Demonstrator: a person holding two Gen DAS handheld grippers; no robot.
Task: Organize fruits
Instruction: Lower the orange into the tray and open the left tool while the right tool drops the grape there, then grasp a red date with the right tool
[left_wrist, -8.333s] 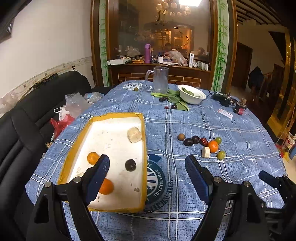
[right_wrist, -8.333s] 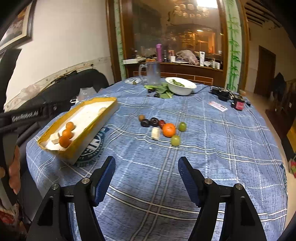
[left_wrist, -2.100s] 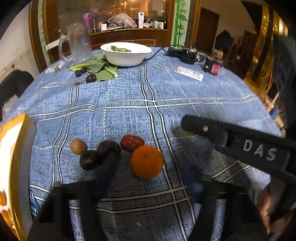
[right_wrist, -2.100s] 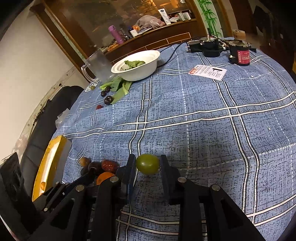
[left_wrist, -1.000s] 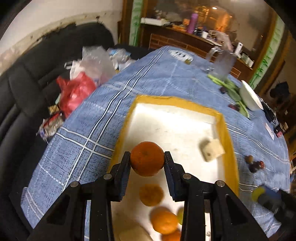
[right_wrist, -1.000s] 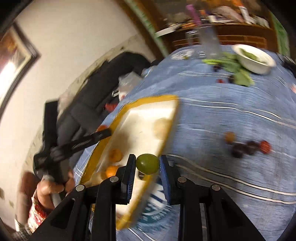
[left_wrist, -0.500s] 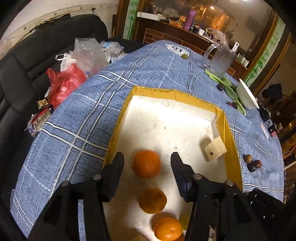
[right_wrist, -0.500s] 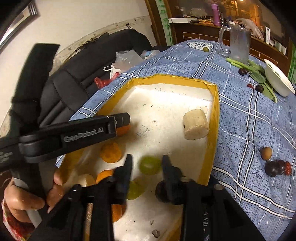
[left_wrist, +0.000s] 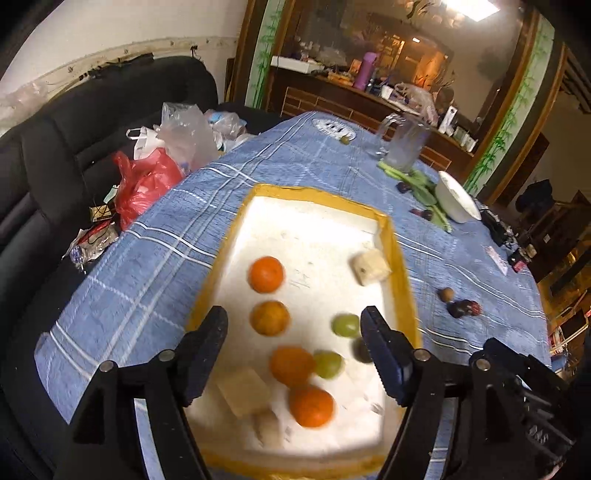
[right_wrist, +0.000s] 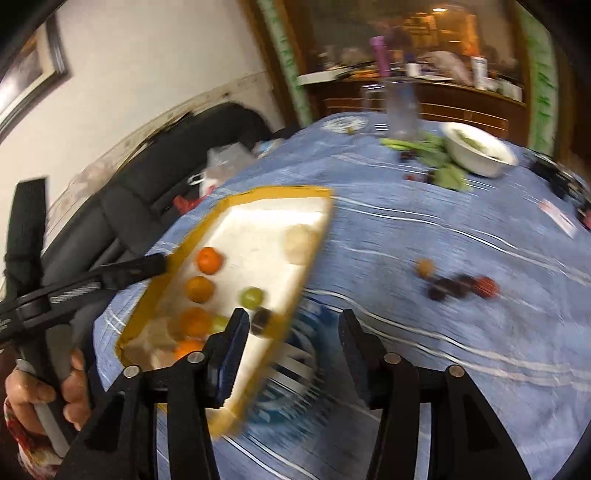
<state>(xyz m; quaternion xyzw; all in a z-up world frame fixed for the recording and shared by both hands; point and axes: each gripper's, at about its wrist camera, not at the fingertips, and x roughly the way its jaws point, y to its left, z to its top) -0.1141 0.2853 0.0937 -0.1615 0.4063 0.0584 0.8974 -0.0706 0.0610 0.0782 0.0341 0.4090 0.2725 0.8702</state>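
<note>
Both fruits have left our claws since a second ago: the orange and the green grape that we were carrying are now lying in the yellow-rimmed tray. We are holding the left claw wide open and empty above the tray's near half, and the right claw wide open and empty over the tray's right rim and the blue checked worktop.

We are counting inside the tray: four oranges in a rough line down the left side, namely the far orange, the second orange, the third orange and the near orange. We are counting two green grapes, one toward the right rim and one touching the third orange. One dark fruit is sitting just beside the right rim. We are counting two pale blocks for certain, one at the far right and one at the near left; a third pale shape near the front is too blurred to tell.

Outside the tray, we are seeing a small cluster of one brown and roughly three dark or red fruits, well apart from the rim. Open cloth is lying between tray and cluster. The white bowl and glass jug are standing at the far edge.
</note>
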